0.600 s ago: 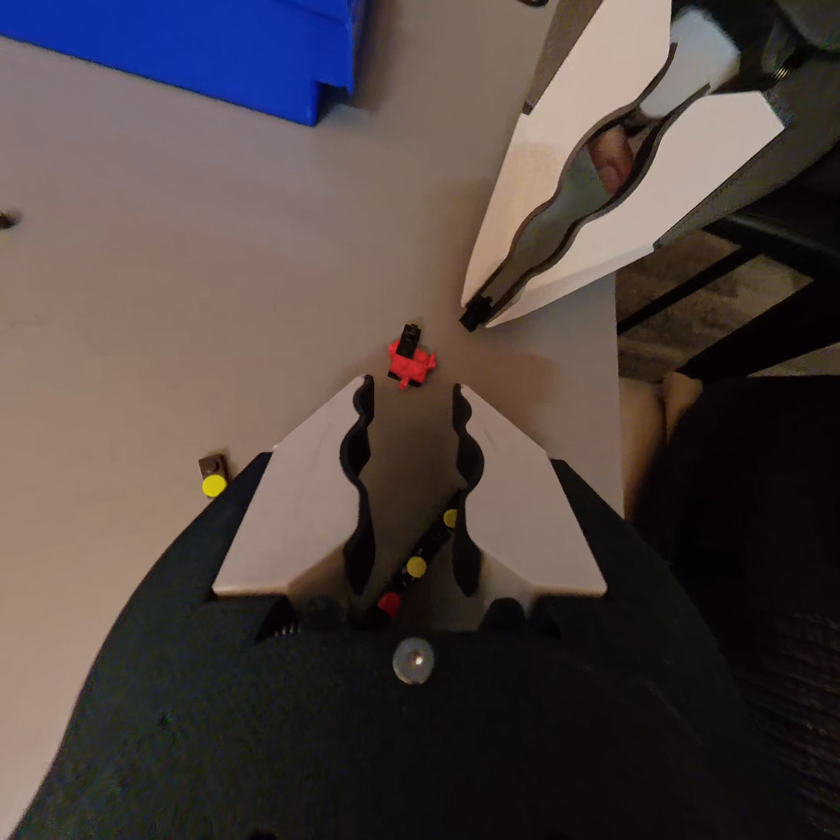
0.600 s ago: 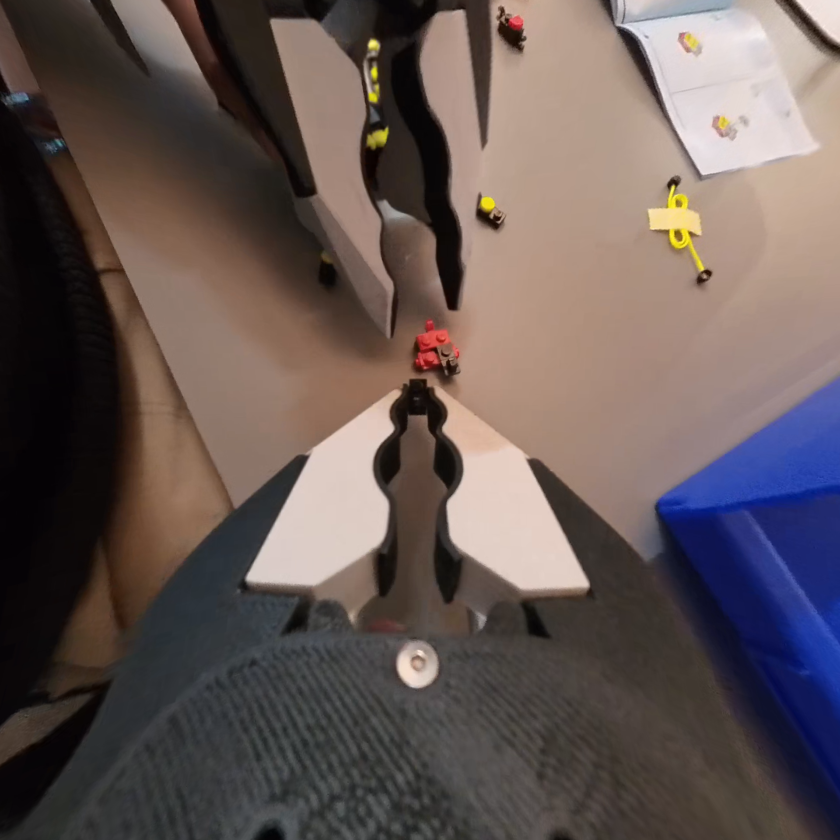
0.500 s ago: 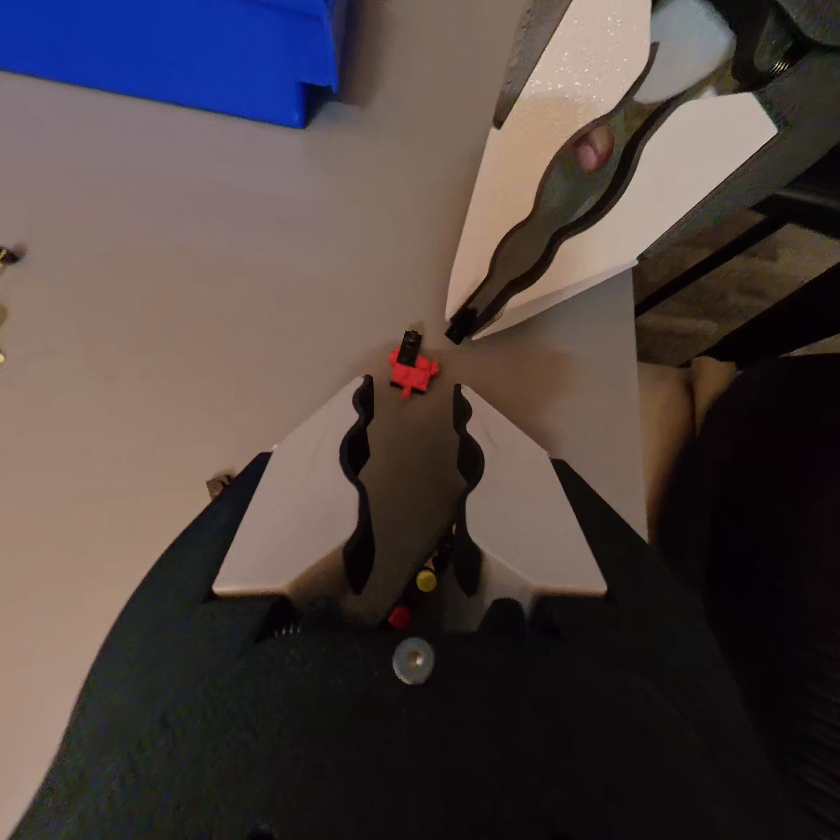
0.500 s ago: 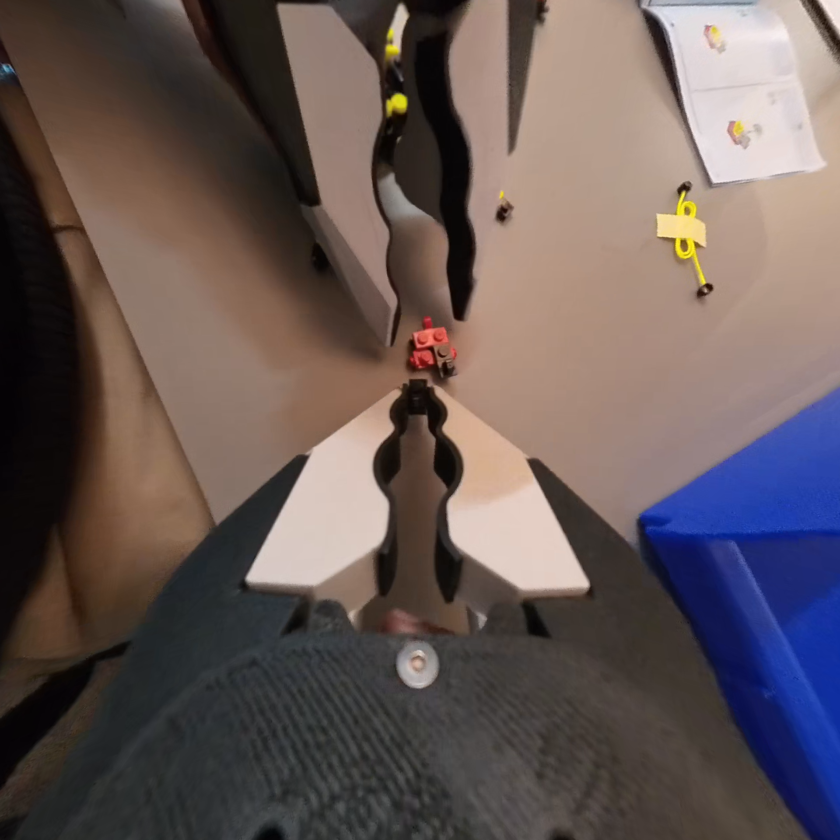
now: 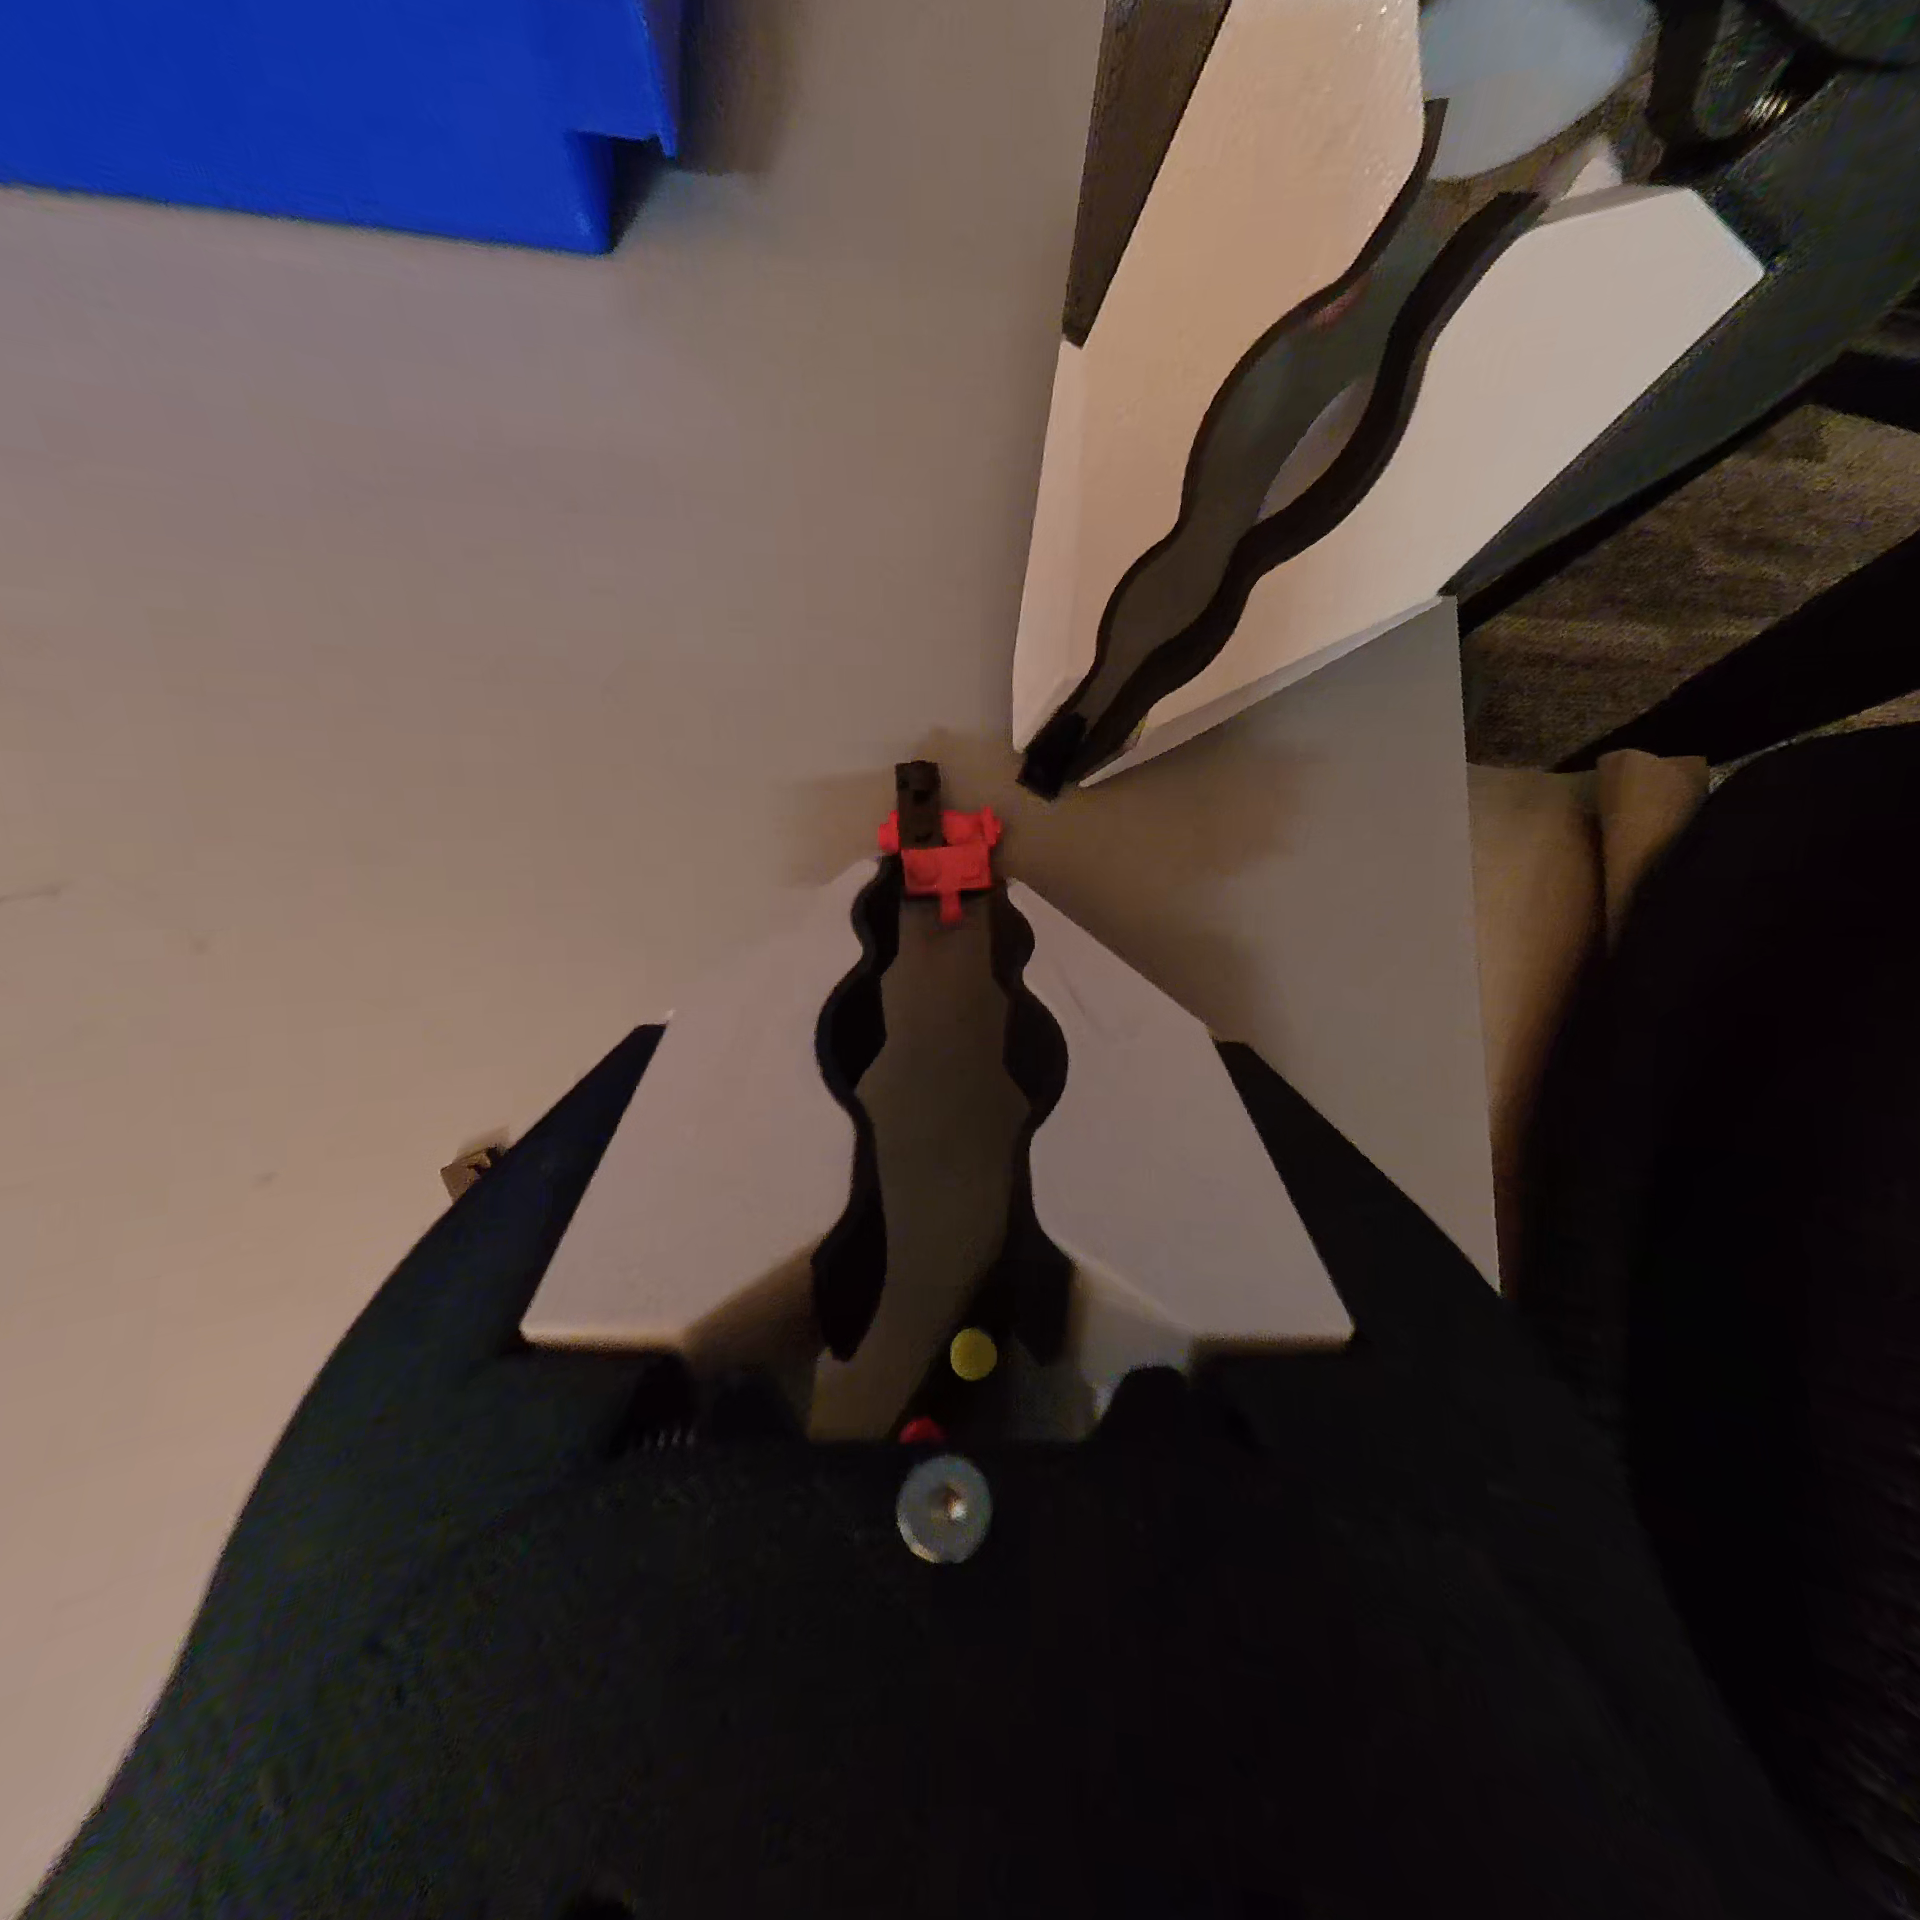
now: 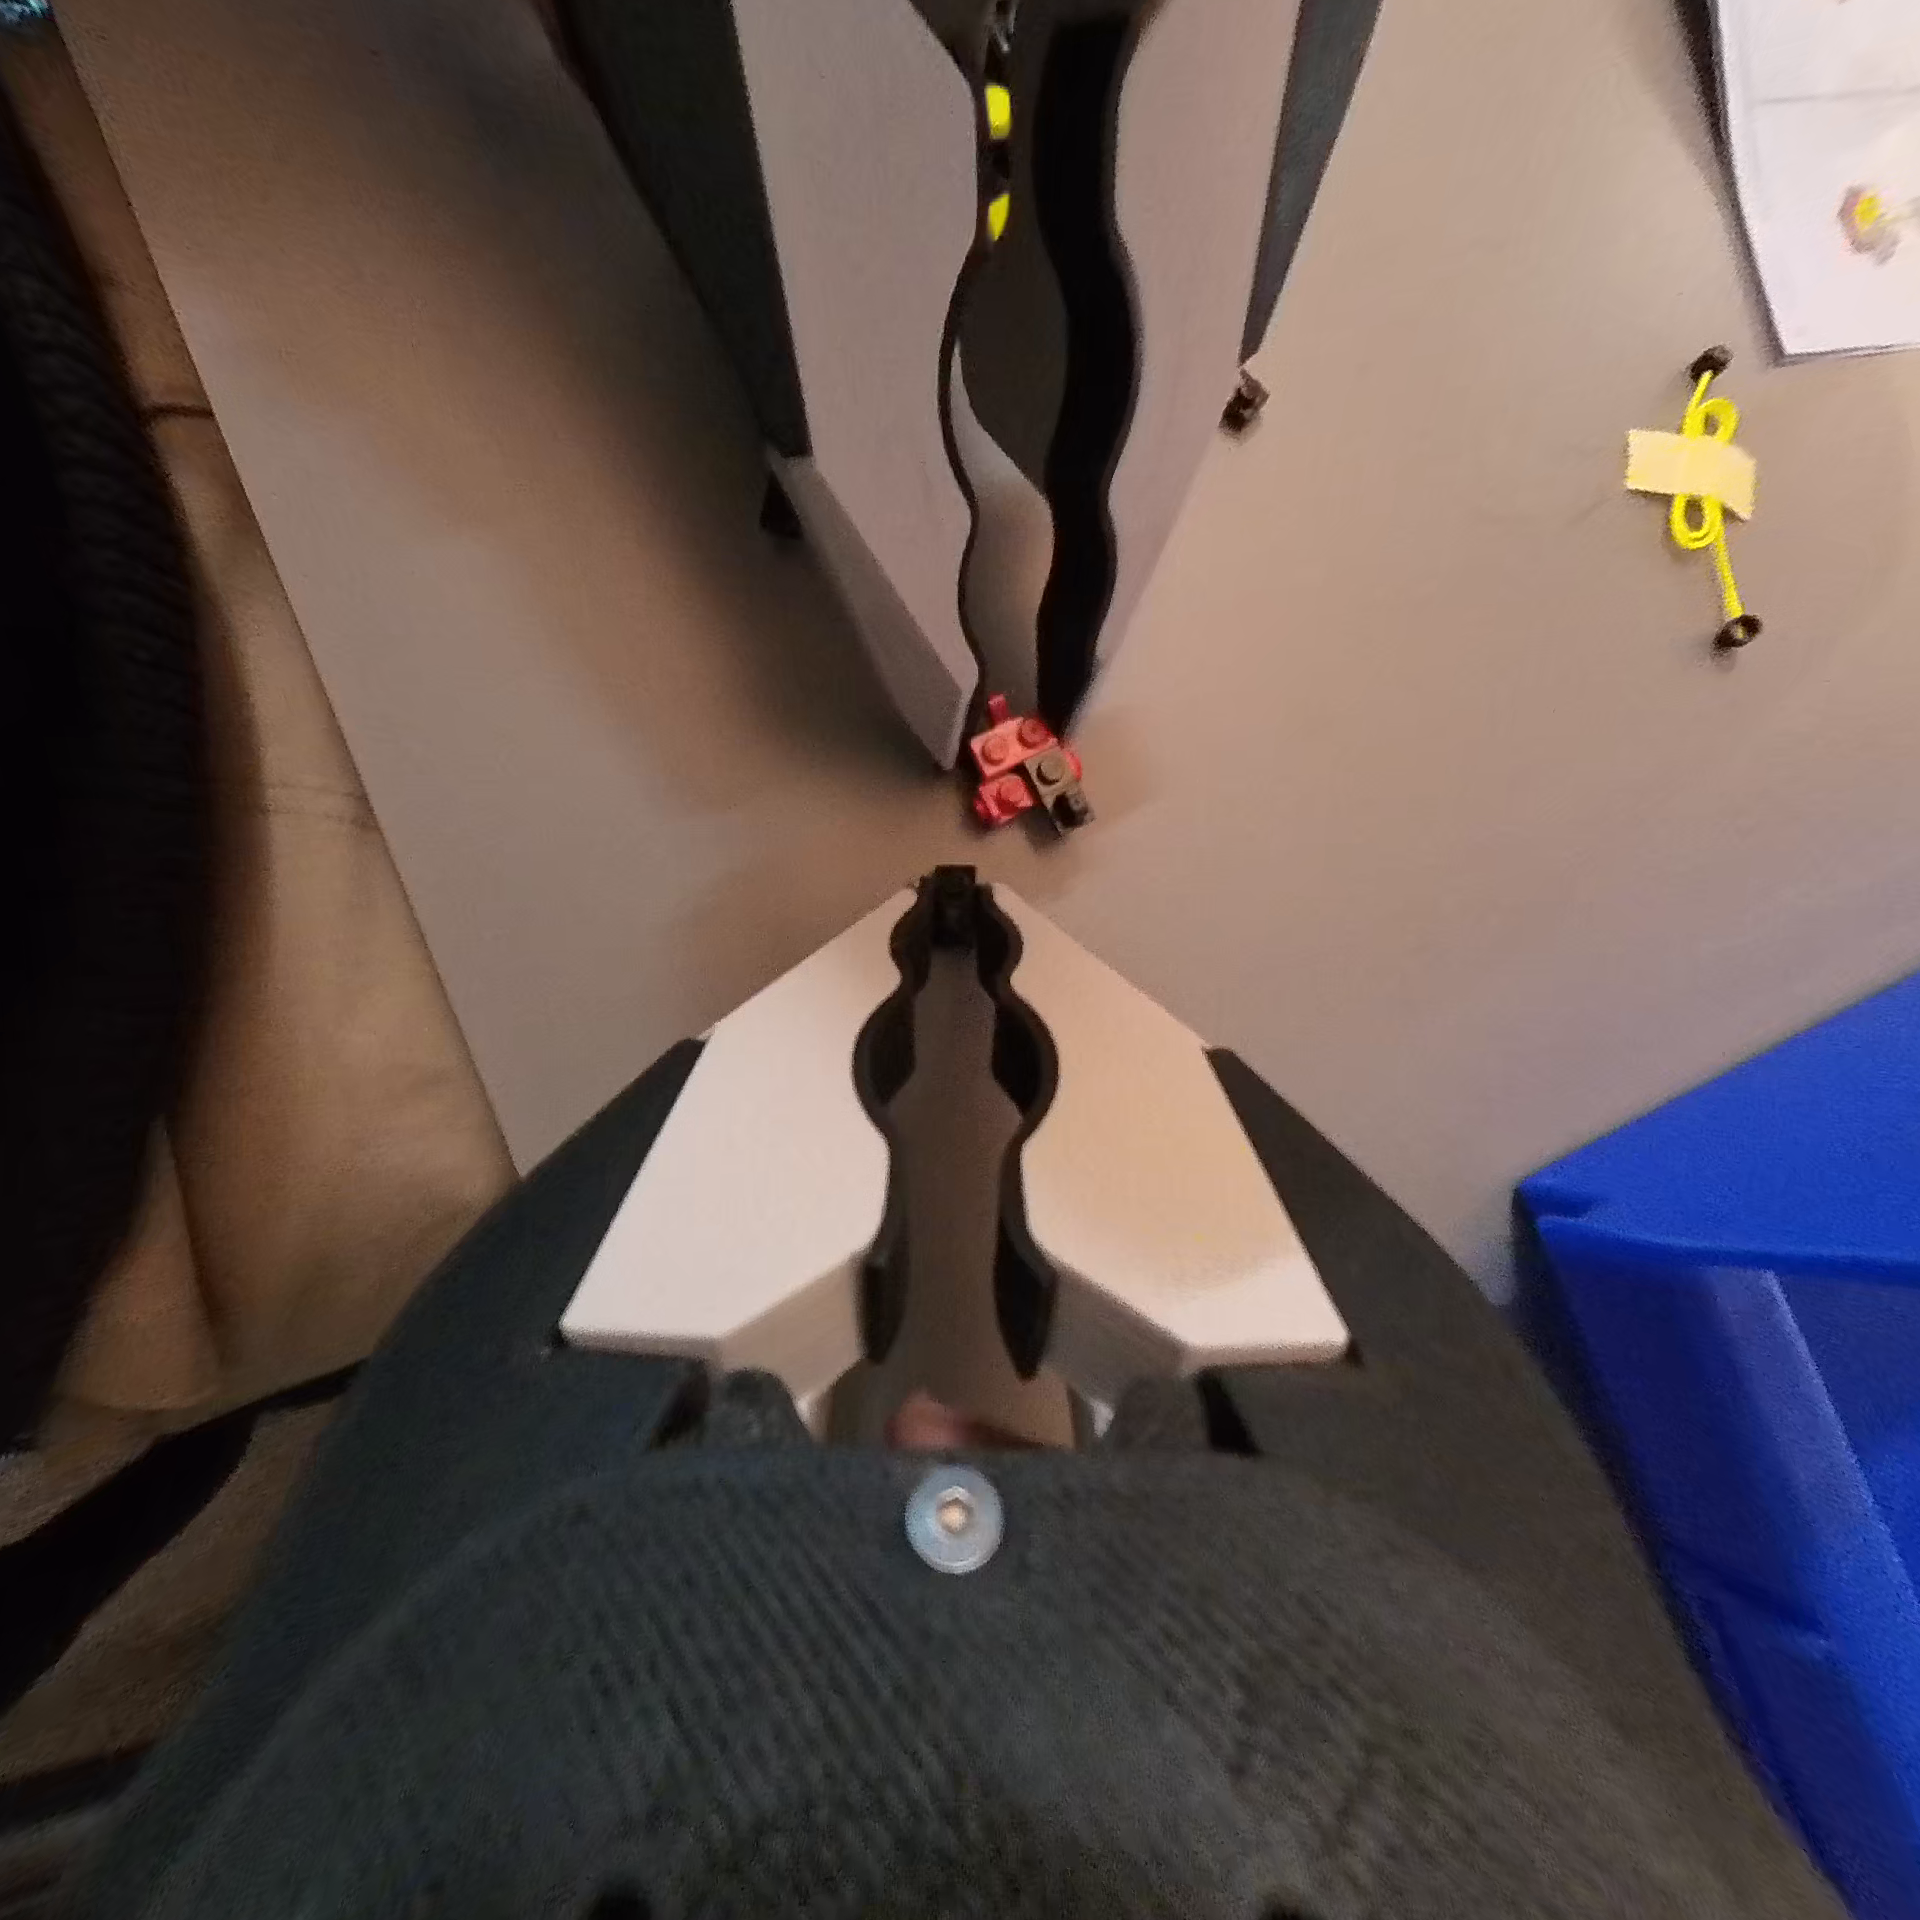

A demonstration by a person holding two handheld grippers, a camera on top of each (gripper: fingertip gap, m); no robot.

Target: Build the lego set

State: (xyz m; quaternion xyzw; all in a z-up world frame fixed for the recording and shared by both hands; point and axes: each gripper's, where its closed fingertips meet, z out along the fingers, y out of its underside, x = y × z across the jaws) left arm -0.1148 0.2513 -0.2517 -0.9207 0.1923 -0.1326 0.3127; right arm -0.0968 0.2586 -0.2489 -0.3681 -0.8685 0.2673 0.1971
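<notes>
A small red lego assembly (image 5: 943,864) with a black piece (image 5: 918,798) on top sits on the grey table (image 5: 520,675). My left gripper (image 5: 943,883) is shut on it at the fingertips. The right wrist view shows the assembly (image 6: 1006,750) between the left gripper's tips (image 6: 1016,719), with its black piece (image 6: 1055,781) on the near side. My right gripper (image 6: 951,896) is shut on a tiny black piece (image 6: 950,902), held just short of the assembly. In the left wrist view the right gripper (image 5: 1049,771) comes in from the upper right with that piece (image 5: 1042,771).
A blue bin (image 5: 312,104) stands at the far side and shows at the right (image 6: 1714,1455). A black strip with yellow studs (image 5: 971,1351) lies under the left gripper. A taped yellow cord (image 6: 1694,488), a booklet (image 6: 1829,156) and a small dark piece (image 6: 1242,400) lie nearby. The table edge (image 5: 1465,935) is close. Less than 4 cm separates the two grippers' tips.
My left gripper moved forward and closed on the red assembly; it was open before. My right gripper, still shut on the black piece, came closer to the assembly.
</notes>
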